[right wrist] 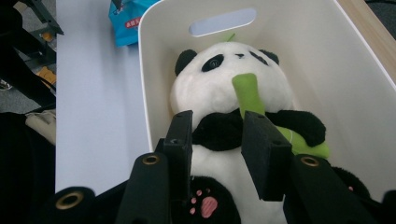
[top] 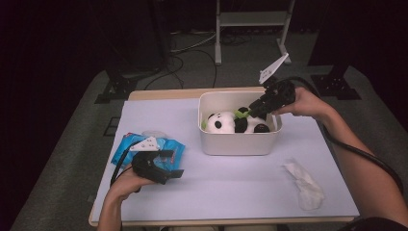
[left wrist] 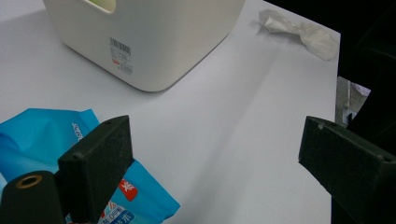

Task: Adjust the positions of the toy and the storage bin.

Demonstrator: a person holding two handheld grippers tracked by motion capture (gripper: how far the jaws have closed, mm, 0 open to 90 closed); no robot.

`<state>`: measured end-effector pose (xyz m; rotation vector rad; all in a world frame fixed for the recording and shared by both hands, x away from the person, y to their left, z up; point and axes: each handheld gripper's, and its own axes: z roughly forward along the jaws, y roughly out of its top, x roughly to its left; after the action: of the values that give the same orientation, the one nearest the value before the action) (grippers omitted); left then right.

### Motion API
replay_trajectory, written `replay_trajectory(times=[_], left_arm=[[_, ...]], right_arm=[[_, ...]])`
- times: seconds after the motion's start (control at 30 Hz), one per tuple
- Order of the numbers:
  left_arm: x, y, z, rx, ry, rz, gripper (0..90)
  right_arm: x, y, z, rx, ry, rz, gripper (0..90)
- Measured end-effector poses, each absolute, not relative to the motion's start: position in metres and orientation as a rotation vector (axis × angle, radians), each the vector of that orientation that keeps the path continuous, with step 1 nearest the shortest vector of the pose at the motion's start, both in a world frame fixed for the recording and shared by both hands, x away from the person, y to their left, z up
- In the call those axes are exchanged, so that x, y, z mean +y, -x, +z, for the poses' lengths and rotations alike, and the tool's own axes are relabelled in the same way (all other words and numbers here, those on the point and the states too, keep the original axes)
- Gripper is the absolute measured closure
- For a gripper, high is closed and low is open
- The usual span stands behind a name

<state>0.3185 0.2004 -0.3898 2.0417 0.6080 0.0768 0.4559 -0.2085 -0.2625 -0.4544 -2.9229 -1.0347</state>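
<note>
A panda plush (top: 226, 122) (right wrist: 224, 88) lies on its back inside a white bin (top: 238, 144) (right wrist: 327, 60), hugging a green bamboo stick (right wrist: 247, 93). My right gripper (top: 250, 113) (right wrist: 215, 122) reaches into the bin from the right, just over the panda's chest. Its jaws stand apart on either side of the black arm and the bamboo, and the pads do not press on them. My left gripper (top: 175, 163) (left wrist: 215, 149) rests low over the table at the front left, jaws wide open with nothing between them, beside a blue wipes packet (top: 127, 147) (left wrist: 37, 135).
A crumpled white tissue (top: 304, 185) (left wrist: 303, 35) lies near the table's front right. The white bin (left wrist: 154, 42) stands at the back centre of the pale table sheet (top: 226, 187). A white frame stand (top: 250, 19) rises on the floor beyond the table.
</note>
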Motion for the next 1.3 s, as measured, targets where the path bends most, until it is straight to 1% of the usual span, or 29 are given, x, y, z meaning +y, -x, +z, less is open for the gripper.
replay_trajectory(times=[0.4,1.3], left_arm=[[0.196,-0.319,-0.39,0.599,-2.049,0.072,9.3],[0.197,-0.316,-0.39,0.603,-2.046,0.076,9.3]], right_arm=[[-0.23,-0.439,-0.255,-2.929,0.494,-1.063,60.4],[-0.262,-0.414,-0.26,-2.925,0.552,-1.064,57.2]])
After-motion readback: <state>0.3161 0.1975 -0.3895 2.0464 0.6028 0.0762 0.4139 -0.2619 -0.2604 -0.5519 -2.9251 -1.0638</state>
